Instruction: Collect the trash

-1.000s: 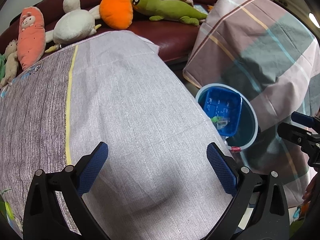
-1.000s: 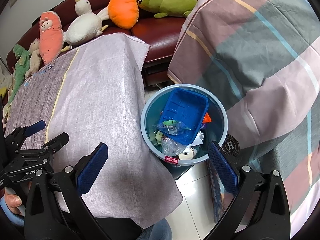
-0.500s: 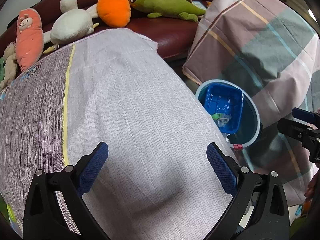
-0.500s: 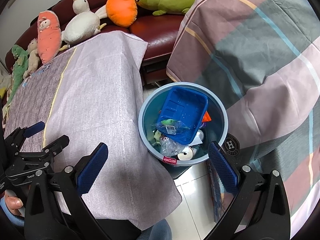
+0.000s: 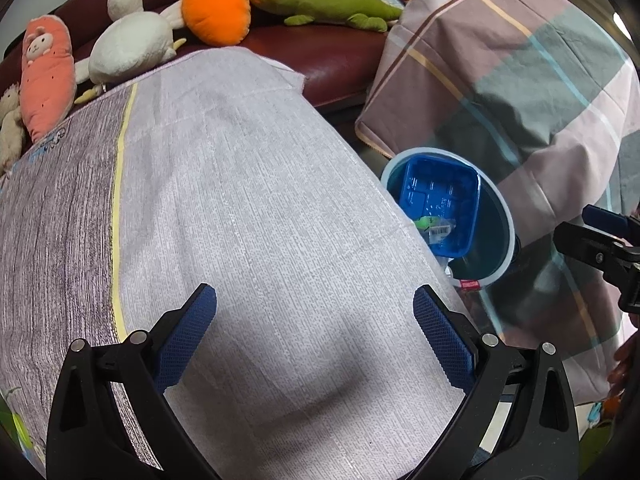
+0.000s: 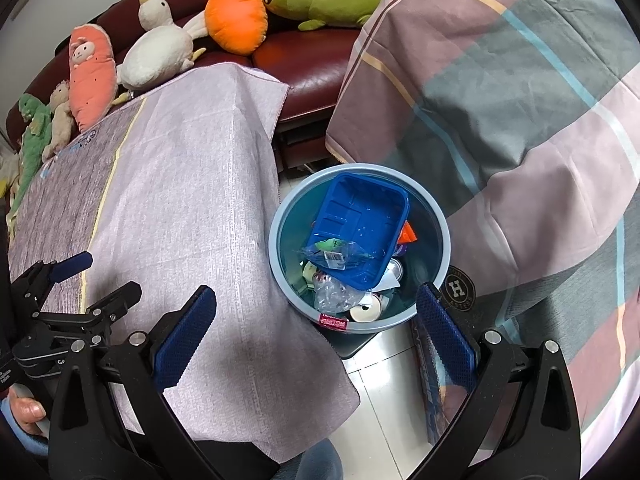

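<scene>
A round light-blue trash bin stands on the floor beside the cloth-covered table. In it lie a blue plastic tray, a clear wrapper, crumpled plastic and a can. The bin also shows in the left wrist view, partly hidden by the table's edge. My left gripper is open and empty over the table cloth. My right gripper is open and empty, above and just in front of the bin. The left gripper also shows in the right wrist view.
A dark red sofa at the back holds plush toys: an orange carrot, a white duck, a green dinosaur. A checked blanket covers furniture right of the bin. Tiled floor lies below the bin.
Both views have shifted slightly; the bin sits a little lower and nearer in the right wrist view. Both grippers stay open and empty.
</scene>
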Demonstrator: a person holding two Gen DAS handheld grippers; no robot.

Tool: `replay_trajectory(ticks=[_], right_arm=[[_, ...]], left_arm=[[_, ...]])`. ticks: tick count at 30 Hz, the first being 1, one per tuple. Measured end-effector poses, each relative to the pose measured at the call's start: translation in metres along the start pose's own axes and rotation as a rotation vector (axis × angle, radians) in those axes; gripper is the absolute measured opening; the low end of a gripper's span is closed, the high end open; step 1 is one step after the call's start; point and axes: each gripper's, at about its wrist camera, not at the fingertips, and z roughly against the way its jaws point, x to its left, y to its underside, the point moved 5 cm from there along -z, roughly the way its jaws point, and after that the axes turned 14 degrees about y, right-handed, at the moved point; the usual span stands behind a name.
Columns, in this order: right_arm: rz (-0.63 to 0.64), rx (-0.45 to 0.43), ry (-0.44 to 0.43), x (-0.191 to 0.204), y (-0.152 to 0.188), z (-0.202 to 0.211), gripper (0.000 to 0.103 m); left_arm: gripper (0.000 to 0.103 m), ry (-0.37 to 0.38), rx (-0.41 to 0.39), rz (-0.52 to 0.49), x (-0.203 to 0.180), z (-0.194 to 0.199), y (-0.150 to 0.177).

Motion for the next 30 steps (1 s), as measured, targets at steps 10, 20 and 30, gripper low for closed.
replay_trajectory(ticks=[10,20,30], right_arm=[[-0.009,-0.011,0.015,-0.004,0.000,0.006,0.096],[-0.008,-0.023,0.018,-0.003,-0.002,0.013,0.096],[-0.006,-0.025,0.021,-0.003,-0.004,0.015,0.096]], left_arm=[[0.099,-0.009,-0.022,-0.001,-0.001,0.007,0.000],[0.099,-0.017,-0.046,0.005,0.003,0.017,-0.002],[0.099,-0.026,-0.059,0.013,0.007,0.021,-0.003]])
